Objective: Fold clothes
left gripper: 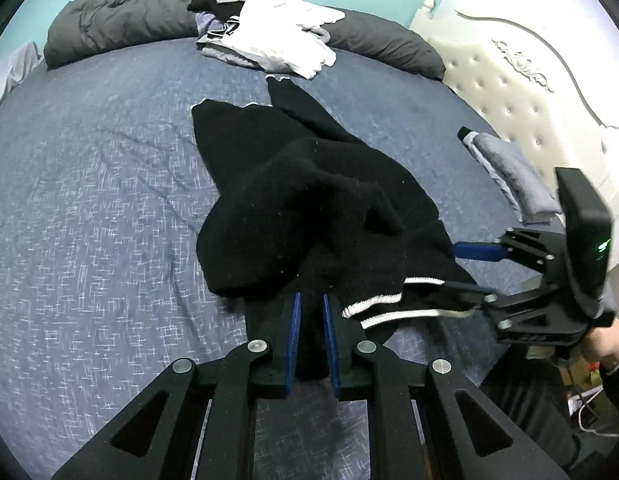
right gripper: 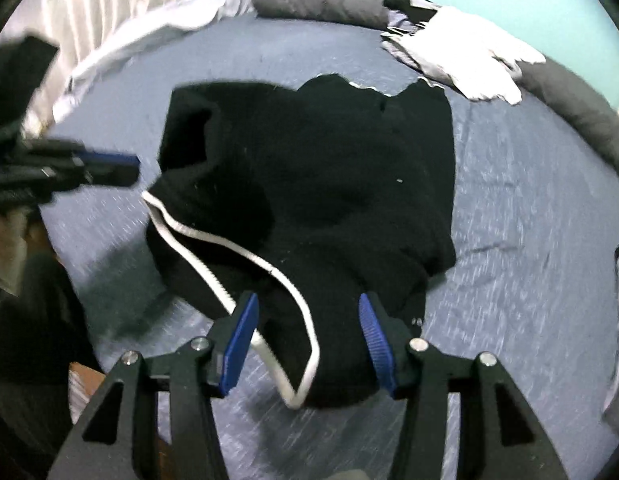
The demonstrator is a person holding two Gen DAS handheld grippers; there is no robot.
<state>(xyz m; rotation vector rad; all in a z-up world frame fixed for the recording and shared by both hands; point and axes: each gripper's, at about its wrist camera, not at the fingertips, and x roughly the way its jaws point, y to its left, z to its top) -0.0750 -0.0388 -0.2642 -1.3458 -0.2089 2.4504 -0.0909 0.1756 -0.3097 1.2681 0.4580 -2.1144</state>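
Note:
A black knit garment [left gripper: 309, 200] [right gripper: 329, 168] with a white-striped hem [left gripper: 373, 302] [right gripper: 213, 236] lies crumpled on the blue bed sheet [left gripper: 89, 200]. My left gripper [left gripper: 312, 300] is at its near edge, and the blue pads stand close together with black fabric pinched between them. In the right wrist view the left gripper [right gripper: 133, 168] shows blurred at the garment's left corner. My right gripper [right gripper: 307, 316] [left gripper: 465, 270] is open. Its fingers straddle the striped hem without closing on it.
A pile of white and grey clothes [left gripper: 277, 36] [right gripper: 461, 60] rests at the far side against a dark grey duvet [left gripper: 117, 20]. A folded grey garment [left gripper: 505, 172] lies by the white tufted headboard [left gripper: 529, 80]. A person's hand [left gripper: 601, 340] holds the right gripper.

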